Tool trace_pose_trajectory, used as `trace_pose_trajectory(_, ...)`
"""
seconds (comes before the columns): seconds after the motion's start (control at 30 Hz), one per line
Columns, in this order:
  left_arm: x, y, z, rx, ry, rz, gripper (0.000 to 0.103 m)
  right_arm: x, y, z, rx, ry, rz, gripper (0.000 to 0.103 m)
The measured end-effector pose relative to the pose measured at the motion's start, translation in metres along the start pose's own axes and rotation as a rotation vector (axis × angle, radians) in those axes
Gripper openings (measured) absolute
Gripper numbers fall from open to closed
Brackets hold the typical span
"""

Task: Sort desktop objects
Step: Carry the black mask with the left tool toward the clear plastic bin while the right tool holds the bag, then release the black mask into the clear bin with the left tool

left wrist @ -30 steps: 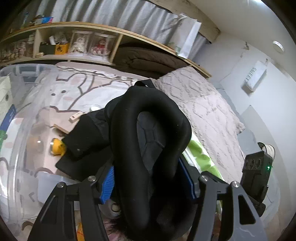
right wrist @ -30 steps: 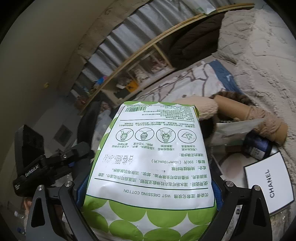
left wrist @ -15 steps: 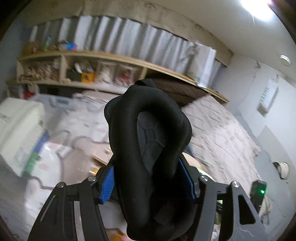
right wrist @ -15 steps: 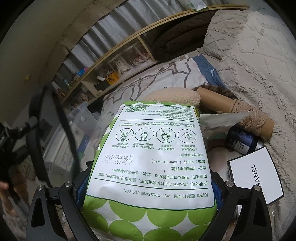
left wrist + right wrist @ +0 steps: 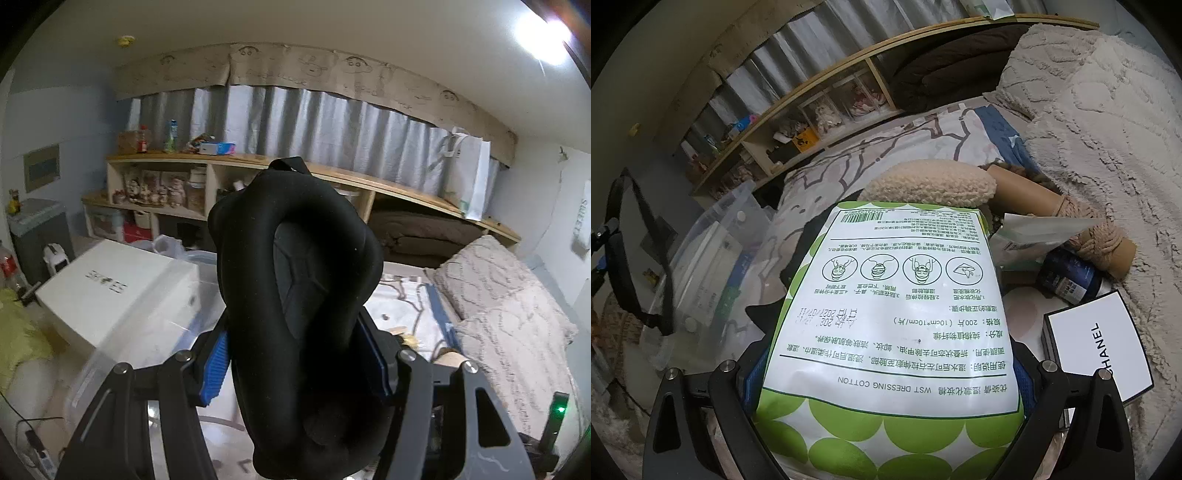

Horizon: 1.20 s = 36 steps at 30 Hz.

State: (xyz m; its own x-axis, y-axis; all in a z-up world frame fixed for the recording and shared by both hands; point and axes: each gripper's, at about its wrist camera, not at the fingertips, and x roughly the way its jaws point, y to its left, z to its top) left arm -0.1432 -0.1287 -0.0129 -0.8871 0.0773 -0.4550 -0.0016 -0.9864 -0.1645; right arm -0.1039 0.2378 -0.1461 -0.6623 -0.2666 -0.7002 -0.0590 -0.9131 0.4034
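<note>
My left gripper (image 5: 295,360) is shut on a black padded item (image 5: 295,280) with a thick rolled rim; its blue pads (image 5: 216,365) press on both sides. It is held up in the air over the bed, facing the shelves. My right gripper (image 5: 888,380) is shut on a white and green bag of dressing cotton (image 5: 890,314), which fills the middle of the right wrist view. At the far left of that view hang black straps (image 5: 628,266), which look like part of the black item.
A clear plastic bin (image 5: 713,251) with a white box (image 5: 110,291) stands left of the bed. On the bed lie a beige fluffy item (image 5: 931,184), a yarn-wrapped cardboard tube (image 5: 1100,240), a dark blue jar (image 5: 1067,277) and a white Chanel box (image 5: 1100,343). Shelves (image 5: 221,162) run behind.
The left gripper has lifted the black item up and away from the clear bin, tilting toward the shelves and ceiling. The right gripper has tipped down slightly with the bag.
</note>
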Motion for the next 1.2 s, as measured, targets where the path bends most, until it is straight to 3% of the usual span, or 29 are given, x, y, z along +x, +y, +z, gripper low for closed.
trace_pose_trajectory(0.2,0.007,0.018,-0.004,0.051,0.017,0.083,0.062,0.0,0.003,0.001,-0.004,0.0,-0.018,0.099)
trace_pose_trajectory(0.57,0.066,0.043,-0.03,0.117,0.201,0.194,0.062,0.004,0.013,-0.001,-0.033,0.008,-0.036,0.099)
trace_pose_trajectory(0.97,0.114,0.038,-0.062,0.166,0.417,0.146,0.062,0.008,0.015,-0.004,-0.037,0.021,-0.037,0.099)
trace_pose_trajectory(1.17,0.118,0.028,-0.066,0.196,0.463,0.093,0.062,0.009,0.014,-0.005,-0.034,0.022,-0.035,0.099)
trace_pose_trajectory(1.2,0.118,0.026,-0.067,0.2,0.469,0.095,0.066,0.009,0.014,-0.005,-0.033,0.023,-0.036,0.099)
